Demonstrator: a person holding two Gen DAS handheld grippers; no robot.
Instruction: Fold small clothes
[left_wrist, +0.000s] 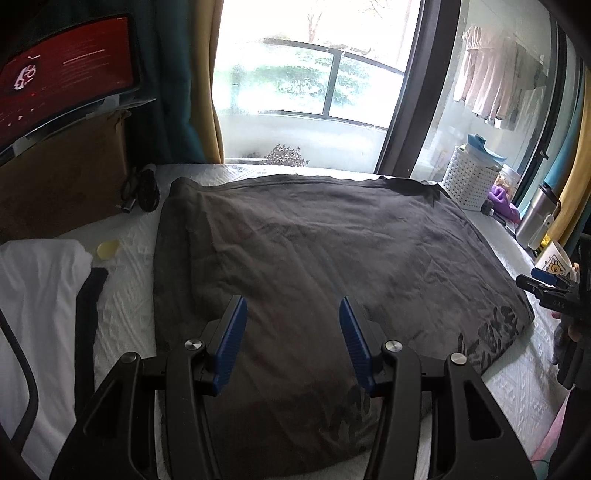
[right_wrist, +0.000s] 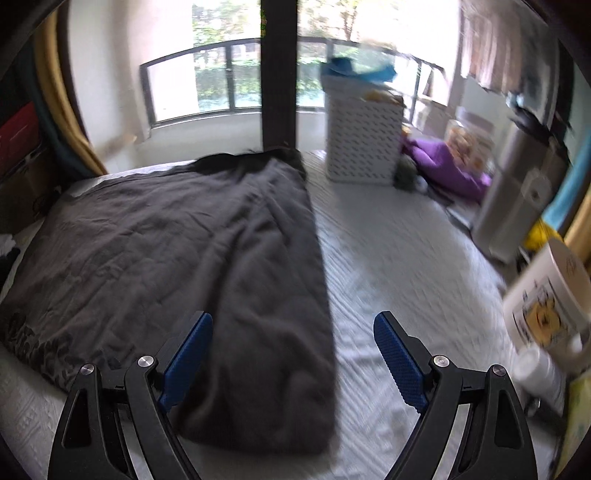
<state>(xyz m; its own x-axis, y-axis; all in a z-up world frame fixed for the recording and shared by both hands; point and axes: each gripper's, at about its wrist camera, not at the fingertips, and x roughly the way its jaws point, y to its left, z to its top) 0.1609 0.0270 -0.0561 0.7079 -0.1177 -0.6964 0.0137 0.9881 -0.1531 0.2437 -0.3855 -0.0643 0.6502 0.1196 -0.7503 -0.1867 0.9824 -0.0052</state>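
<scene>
A dark grey T-shirt (left_wrist: 314, 251) lies flat on the white bedspread (left_wrist: 125, 310), its left side folded inward and a dark print showing at its near right corner. My left gripper (left_wrist: 292, 301) hovers open over the shirt's near part, nothing between its blue pads. In the right wrist view the same shirt (right_wrist: 192, 240) shows a straight folded right edge. My right gripper (right_wrist: 293, 317) stands wide open above that edge near the front, one finger over the cloth and one over the bedspread (right_wrist: 391, 258). The right gripper (left_wrist: 546, 284) also shows at the right rim of the left wrist view.
A white garment (left_wrist: 37, 295) lies at the left, with a cardboard box (left_wrist: 62, 177) and a red screen (left_wrist: 66, 74) behind it. A white laundry basket (right_wrist: 364, 140), purple cloth (right_wrist: 450, 166), steel flask (left_wrist: 535, 218) and cartoon mug (right_wrist: 550, 299) line the right side. Windows stand behind.
</scene>
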